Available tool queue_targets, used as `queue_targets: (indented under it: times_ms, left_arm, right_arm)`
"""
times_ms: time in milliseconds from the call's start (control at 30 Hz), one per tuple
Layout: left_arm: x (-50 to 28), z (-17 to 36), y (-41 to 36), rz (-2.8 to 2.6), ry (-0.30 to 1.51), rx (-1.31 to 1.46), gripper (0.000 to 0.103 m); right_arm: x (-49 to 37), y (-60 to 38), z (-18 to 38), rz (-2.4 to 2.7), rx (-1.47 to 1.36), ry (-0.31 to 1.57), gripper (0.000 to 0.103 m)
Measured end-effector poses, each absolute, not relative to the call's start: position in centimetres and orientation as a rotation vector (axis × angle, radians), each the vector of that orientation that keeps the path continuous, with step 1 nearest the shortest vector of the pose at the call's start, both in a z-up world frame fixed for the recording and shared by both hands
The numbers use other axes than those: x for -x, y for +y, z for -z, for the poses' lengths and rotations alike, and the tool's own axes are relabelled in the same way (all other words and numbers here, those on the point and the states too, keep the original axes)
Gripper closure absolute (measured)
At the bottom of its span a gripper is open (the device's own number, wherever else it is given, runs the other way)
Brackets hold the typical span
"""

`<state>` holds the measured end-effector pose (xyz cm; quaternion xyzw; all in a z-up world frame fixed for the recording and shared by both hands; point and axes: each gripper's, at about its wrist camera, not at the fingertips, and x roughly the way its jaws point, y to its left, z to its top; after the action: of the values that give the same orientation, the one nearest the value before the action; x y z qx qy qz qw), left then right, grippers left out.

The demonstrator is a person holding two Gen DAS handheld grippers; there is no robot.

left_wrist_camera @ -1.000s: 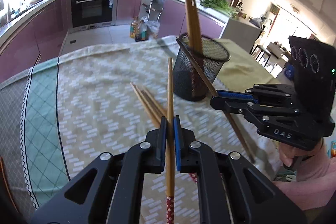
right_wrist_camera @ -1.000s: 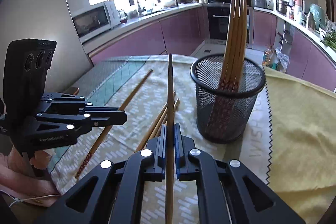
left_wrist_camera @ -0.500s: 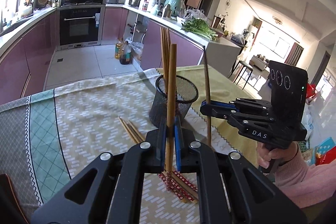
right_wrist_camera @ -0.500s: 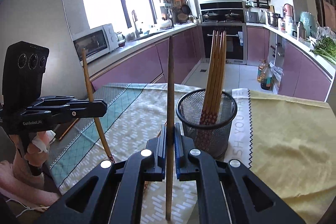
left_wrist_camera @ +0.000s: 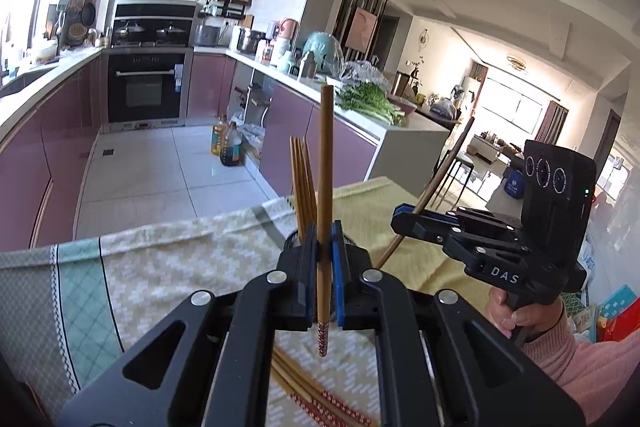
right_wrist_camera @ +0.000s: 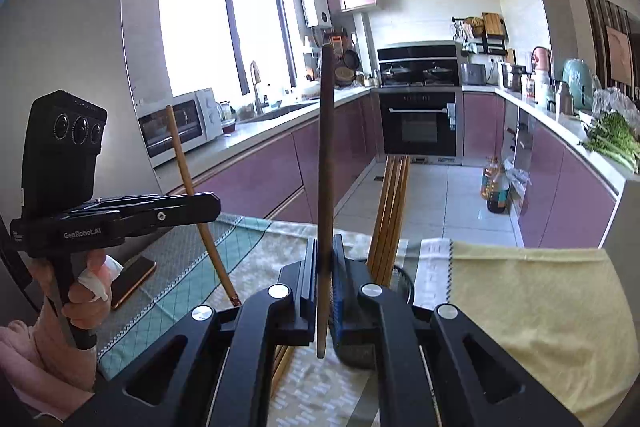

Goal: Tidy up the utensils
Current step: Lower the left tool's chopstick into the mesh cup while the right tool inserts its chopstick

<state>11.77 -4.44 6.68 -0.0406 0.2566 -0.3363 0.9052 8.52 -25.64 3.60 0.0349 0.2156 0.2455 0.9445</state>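
Observation:
My left gripper (left_wrist_camera: 325,259) is shut on a wooden chopstick (left_wrist_camera: 325,163) with a red patterned end, held upright above the table. It also shows in the right wrist view (right_wrist_camera: 216,205). My right gripper (right_wrist_camera: 325,275) is shut on another chopstick (right_wrist_camera: 326,155), also upright; it shows in the left wrist view (left_wrist_camera: 396,221). The black mesh holder (right_wrist_camera: 402,279) with several chopsticks (left_wrist_camera: 302,183) standing in it is mostly hidden behind both grippers. More chopsticks (left_wrist_camera: 320,399) lie on the cloth below my left gripper.
The table has a green and beige patterned cloth (left_wrist_camera: 168,267) and a yellow cloth (right_wrist_camera: 520,299). A phone (right_wrist_camera: 134,281) lies near the left edge. Kitchen counters and an oven (right_wrist_camera: 420,123) stand beyond.
Both grippers have risen and tilted up with their chopsticks, which now stand upright. The holder has dropped low and sits behind the fingers.

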Motion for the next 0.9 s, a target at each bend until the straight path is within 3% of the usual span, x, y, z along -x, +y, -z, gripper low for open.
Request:
queue_targets:
  times_ms: [500, 900]
  left_arm:
    - [-14.3, -11.0, -8.2, 0.689, 0.415, 0.067, 0.096]
    - [-17.3, -5.7, -11.2, 0.68, 0.597, -0.05, 0.096]
  right_arm:
    - [-10.3, -27.7, -7.6, -0.451, -0.083, 0.317, 0.097]
    - [-13.4, -26.8, -3.1, -0.436, -0.062, 0.5, 0.097]
